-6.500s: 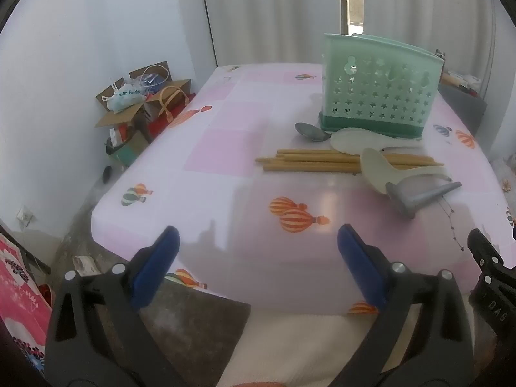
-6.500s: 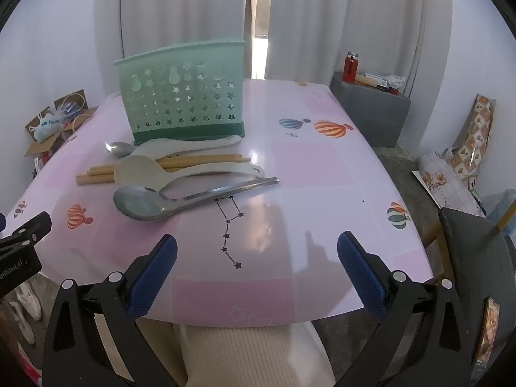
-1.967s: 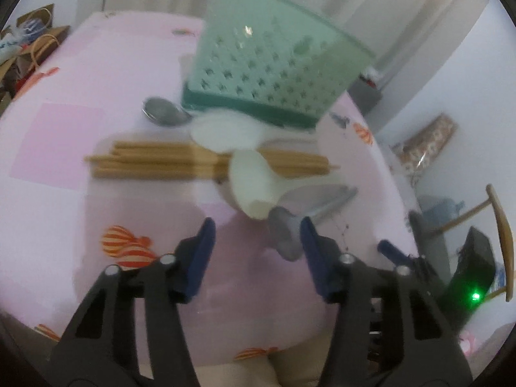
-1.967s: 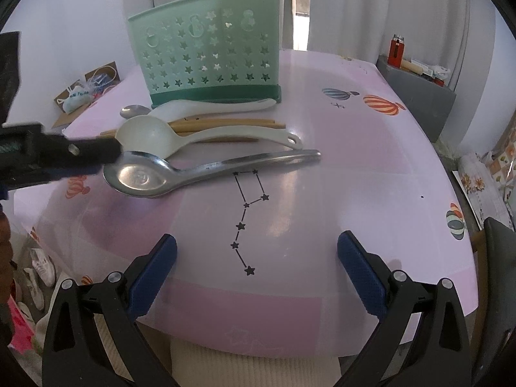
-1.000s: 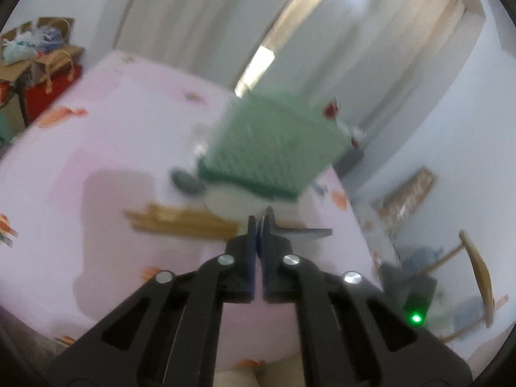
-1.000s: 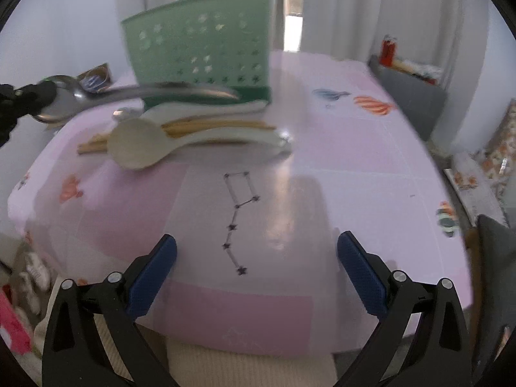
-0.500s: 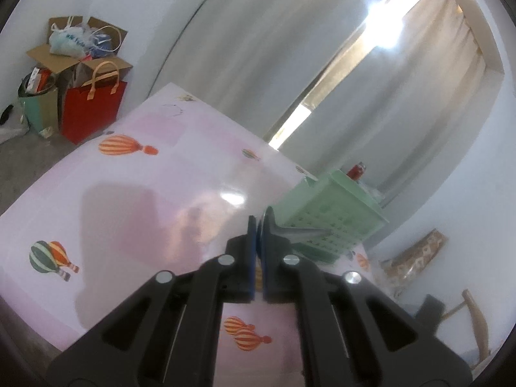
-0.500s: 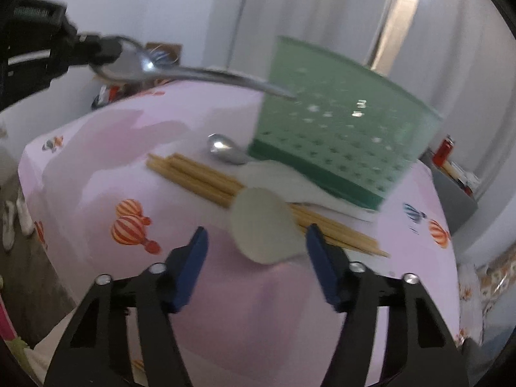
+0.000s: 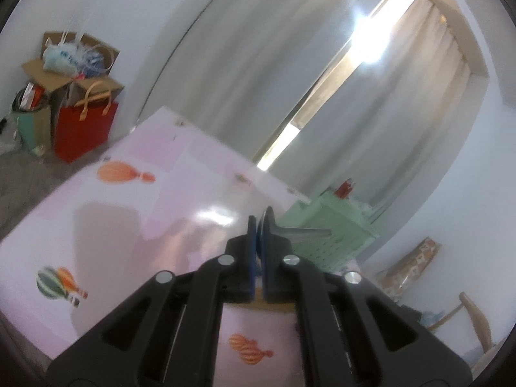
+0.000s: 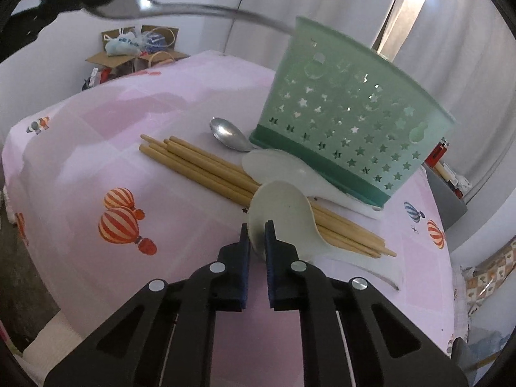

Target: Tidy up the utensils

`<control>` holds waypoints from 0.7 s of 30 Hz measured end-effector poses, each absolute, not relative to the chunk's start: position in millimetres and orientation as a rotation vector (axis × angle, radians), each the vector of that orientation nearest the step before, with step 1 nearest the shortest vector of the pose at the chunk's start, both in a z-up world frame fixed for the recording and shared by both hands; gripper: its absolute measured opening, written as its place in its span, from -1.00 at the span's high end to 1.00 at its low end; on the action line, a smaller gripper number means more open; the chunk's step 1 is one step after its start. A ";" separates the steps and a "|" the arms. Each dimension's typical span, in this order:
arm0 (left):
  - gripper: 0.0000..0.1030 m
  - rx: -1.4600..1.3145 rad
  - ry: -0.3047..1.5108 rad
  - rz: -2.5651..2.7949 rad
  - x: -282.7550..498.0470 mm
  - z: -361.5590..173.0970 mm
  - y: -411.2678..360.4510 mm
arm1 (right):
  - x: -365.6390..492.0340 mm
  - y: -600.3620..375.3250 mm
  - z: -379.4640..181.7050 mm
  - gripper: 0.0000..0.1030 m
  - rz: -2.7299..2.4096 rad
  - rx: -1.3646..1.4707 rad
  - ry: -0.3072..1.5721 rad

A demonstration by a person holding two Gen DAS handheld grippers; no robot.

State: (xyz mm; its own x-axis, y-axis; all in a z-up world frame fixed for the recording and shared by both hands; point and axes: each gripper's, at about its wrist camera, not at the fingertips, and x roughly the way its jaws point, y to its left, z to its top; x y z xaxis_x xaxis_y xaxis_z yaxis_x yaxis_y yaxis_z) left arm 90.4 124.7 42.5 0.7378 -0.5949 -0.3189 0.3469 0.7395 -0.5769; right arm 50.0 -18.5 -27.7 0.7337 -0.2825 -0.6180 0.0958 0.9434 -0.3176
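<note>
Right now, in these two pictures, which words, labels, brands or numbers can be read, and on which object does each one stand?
No text can be read in full.
white plastic bag: blue print, too blurred to read.
red lighter: any label is too small to read.
green basket: only star-shaped holes, no words.

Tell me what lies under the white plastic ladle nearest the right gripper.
The white plastic ladle lies across the bundle of wooden chopsticks on the pink tablecloth. Its bowl hides the chopsticks' middle; anything else beneath cannot be seen.
</note>
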 end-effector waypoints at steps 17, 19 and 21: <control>0.98 0.357 0.300 -0.447 104.2 132.5 -9.8 | -11.1 -83.8 56.9 0.92 -0.140 -0.003 0.510; 0.98 0.460 0.300 -0.425 107.2 132.3 -26.3 | -14.6 -90.7 62.3 0.92 -0.144 0.013 0.490; 0.98 0.570 0.315 -0.430 113.4 128.3 -46.5 | -17.1 -96.5 64.4 0.92 -0.141 0.035 0.481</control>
